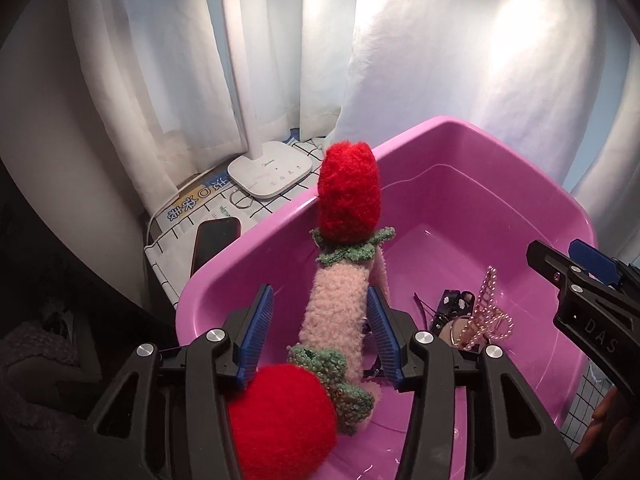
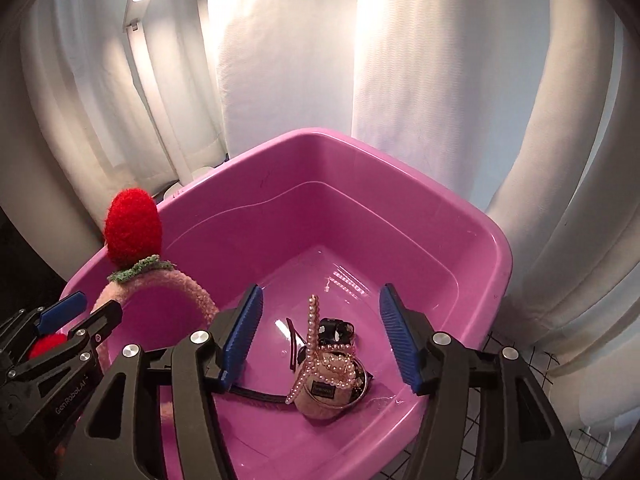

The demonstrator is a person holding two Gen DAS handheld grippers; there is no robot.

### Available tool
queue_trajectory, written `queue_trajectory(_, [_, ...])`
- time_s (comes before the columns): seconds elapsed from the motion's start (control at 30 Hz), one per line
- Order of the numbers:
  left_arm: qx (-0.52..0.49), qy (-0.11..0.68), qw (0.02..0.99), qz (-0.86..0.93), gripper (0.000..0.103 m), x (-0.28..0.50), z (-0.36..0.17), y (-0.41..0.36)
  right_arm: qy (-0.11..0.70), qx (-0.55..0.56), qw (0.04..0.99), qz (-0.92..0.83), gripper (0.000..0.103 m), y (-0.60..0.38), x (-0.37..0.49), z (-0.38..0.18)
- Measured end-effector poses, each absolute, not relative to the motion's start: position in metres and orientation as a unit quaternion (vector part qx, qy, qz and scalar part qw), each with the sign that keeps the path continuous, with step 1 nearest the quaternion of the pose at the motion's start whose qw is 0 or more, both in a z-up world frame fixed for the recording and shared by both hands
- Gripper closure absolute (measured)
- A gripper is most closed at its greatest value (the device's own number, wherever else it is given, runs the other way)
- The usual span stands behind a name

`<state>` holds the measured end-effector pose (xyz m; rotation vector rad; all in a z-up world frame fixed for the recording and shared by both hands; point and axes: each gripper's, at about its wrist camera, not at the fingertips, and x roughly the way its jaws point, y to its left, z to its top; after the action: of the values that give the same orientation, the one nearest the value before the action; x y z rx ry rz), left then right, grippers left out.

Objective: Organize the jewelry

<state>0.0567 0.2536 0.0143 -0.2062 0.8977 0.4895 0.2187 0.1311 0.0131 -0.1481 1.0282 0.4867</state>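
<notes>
A fuzzy pink headband (image 1: pixel 340 312) with two red strawberry pom-poms (image 1: pixel 349 192) stands over the near left of a pink plastic tub (image 1: pixel 460 184). My left gripper (image 1: pixel 320 332) has its jaws open around the band; only the right pad appears to touch it. It also shows in the right wrist view (image 2: pixel 160 284). My right gripper (image 2: pixel 320 336) is open and empty above the tub (image 2: pixel 360 208), over a pile of a pearl strand (image 2: pixel 316 332), a pink pouch (image 2: pixel 320 392) and a black clip (image 2: pixel 336 326). The right gripper shows in the left wrist view (image 1: pixel 572 280).
A white desk lamp (image 1: pixel 272 168) stands on a grid-pattern cloth (image 1: pixel 168 240) behind the tub, beside a metal ring (image 1: pixel 241 200) and a black phone (image 1: pixel 214 240). White curtains (image 2: pixel 400 80) hang close behind. Grid cloth (image 2: pixel 520 364) shows right of the tub.
</notes>
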Motion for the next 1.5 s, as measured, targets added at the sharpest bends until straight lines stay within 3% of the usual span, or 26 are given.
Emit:
queue_trajectory(0.03, [-0.102,0.425,0.868,0.237,0.029,0.055,0.015,0.255,0.485,-0.073,0.841,0.229,0.040,0.132,0.219,0.014])
queue_trajectory(0.1, [-0.107,0.412,0.872,0.241,0.017,0.052,0.019,0.256,0.484,-0.083,0.842,0.224,0.038,0.133,0.218,0.014])
queue_trajectory(0.3, [-0.103,0.421,0.868,0.241,0.016,0.053,0.020,0.255,0.489,-0.084,0.839,0.223,0.038,0.132,0.214,0.013])
queue_trajectory(0.47, [-0.098,0.423,0.868,0.241,0.009,0.050,0.024,0.251,0.489,-0.077,0.842,0.217,0.038,0.123,0.207,0.022])
queue_trajectory(1.5, [-0.102,0.419,0.869,0.243,0.008,0.024,0.046,0.222,0.481,-0.017,0.851,0.208,0.038,0.056,0.152,0.051])
